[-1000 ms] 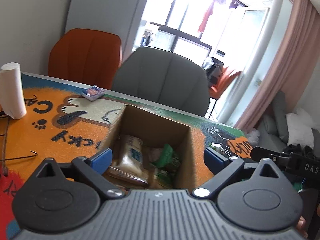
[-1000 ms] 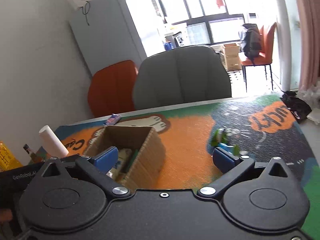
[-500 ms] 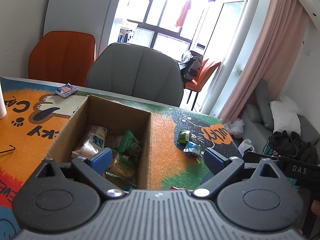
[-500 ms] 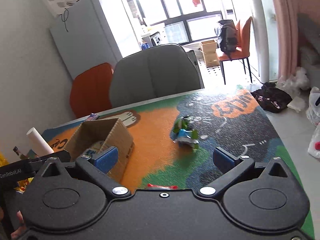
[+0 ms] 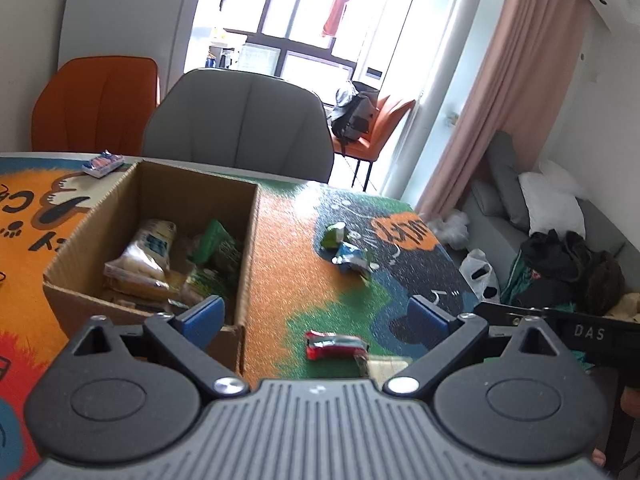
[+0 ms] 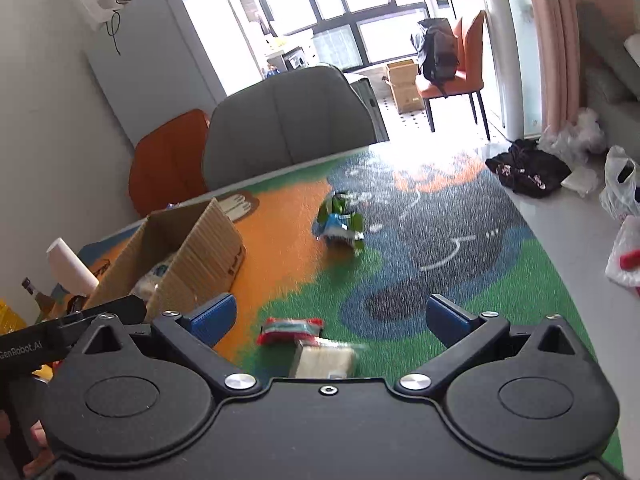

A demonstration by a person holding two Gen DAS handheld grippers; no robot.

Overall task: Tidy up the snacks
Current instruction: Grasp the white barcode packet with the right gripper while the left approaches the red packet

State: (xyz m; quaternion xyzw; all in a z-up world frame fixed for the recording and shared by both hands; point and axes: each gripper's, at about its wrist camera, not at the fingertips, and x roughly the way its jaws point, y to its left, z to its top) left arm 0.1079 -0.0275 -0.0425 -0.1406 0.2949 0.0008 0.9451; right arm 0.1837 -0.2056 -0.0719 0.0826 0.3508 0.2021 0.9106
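Now the red snack packet (image 6: 290,330) lies crosswise just ahead of the right gripper (image 6: 330,318), nearer its left finger; both the right and the left gripper (image 5: 316,316) are spread and hold nothing.

The mat (image 5: 276,248) is orange, green and dark blue, with black lettering and white line marks. The box (image 5: 248,248) is plain brown. Inside it lie a cream packet (image 5: 146,248) and a green one (image 5: 218,246). A red packet (image 5: 334,344) has a green stripe; the blurred one beside it (image 6: 326,362) looks beige. Gripper pads (image 5: 202,314) are blue.
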